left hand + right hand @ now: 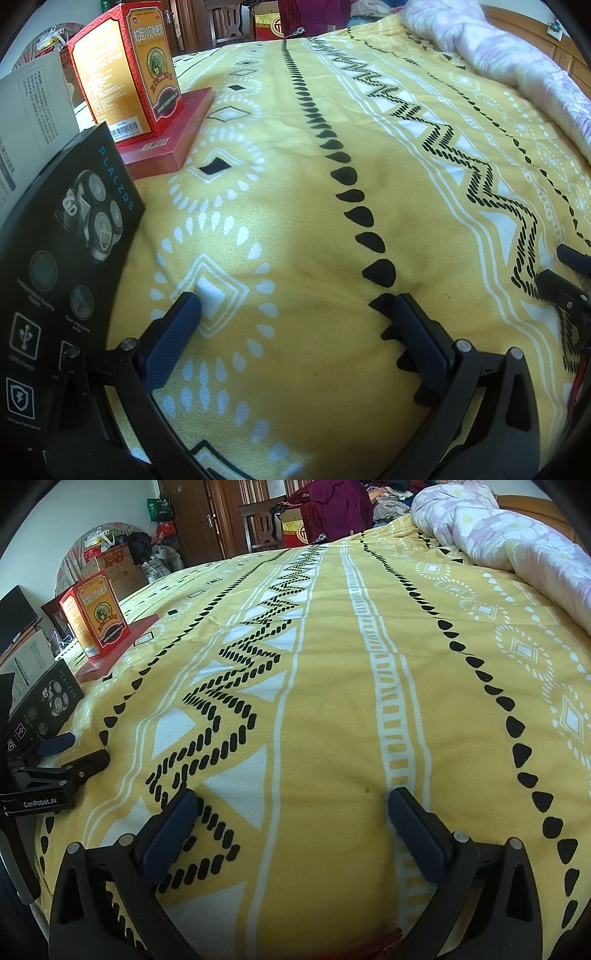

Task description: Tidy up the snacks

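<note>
A tall red and orange box (129, 70) stands upright on a flat red box (166, 136) at the left of the yellow patterned bed cover (295, 166). A black shaver box (66, 258) and a white box (33, 107) lie nearer, at the far left. My left gripper (297, 312) is open and empty, low over the cover, right of the black box. My right gripper (291, 808) is open and empty over the cover's middle. The boxes also show in the right wrist view: the tall box (96, 613) and the black box (44, 705). The left gripper (79, 751) shows there too.
A rumpled floral quilt (517, 55) lies along the far right of the bed (498, 531). Beyond the bed stand a wooden chair (262, 524), a door (199, 517), bags and cardboard boxes (118, 561). The right gripper's tips (565, 273) show at the left view's right edge.
</note>
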`<state>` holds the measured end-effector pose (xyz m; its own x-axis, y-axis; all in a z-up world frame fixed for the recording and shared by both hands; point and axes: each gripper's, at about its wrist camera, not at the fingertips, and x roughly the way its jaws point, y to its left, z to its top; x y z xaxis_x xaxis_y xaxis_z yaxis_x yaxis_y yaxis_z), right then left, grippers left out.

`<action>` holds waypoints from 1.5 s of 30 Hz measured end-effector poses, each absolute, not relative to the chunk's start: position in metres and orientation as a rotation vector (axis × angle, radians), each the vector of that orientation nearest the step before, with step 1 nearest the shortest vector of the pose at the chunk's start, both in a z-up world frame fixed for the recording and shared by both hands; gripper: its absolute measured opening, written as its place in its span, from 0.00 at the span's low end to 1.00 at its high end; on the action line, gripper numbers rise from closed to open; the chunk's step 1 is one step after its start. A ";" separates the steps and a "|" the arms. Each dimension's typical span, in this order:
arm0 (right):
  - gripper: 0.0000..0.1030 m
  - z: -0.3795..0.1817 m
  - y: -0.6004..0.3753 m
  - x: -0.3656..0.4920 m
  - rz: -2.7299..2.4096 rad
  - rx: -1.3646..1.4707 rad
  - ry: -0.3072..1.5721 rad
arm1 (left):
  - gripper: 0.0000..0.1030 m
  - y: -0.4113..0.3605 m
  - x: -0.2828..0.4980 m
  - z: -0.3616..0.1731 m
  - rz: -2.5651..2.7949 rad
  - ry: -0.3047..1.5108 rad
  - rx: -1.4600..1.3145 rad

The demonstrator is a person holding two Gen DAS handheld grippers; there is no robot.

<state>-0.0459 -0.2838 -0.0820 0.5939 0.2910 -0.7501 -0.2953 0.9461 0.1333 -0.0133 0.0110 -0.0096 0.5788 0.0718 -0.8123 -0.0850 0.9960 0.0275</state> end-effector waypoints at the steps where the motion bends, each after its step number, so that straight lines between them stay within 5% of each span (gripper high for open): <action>1: 1.00 -0.082 -0.284 -0.046 0.341 -0.005 0.870 | 1.00 0.011 -0.013 -0.010 0.092 0.949 -0.015; 45: 1.00 -0.085 -0.294 -0.041 0.398 0.082 0.863 | 1.00 0.011 -0.013 -0.010 0.093 0.950 -0.017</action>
<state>-0.0411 -0.2939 -0.0851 0.5814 0.3732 -0.7229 -0.3077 0.9234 0.2292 -0.0126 0.0109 -0.0096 0.5777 0.0717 -0.8131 -0.0866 0.9959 0.0263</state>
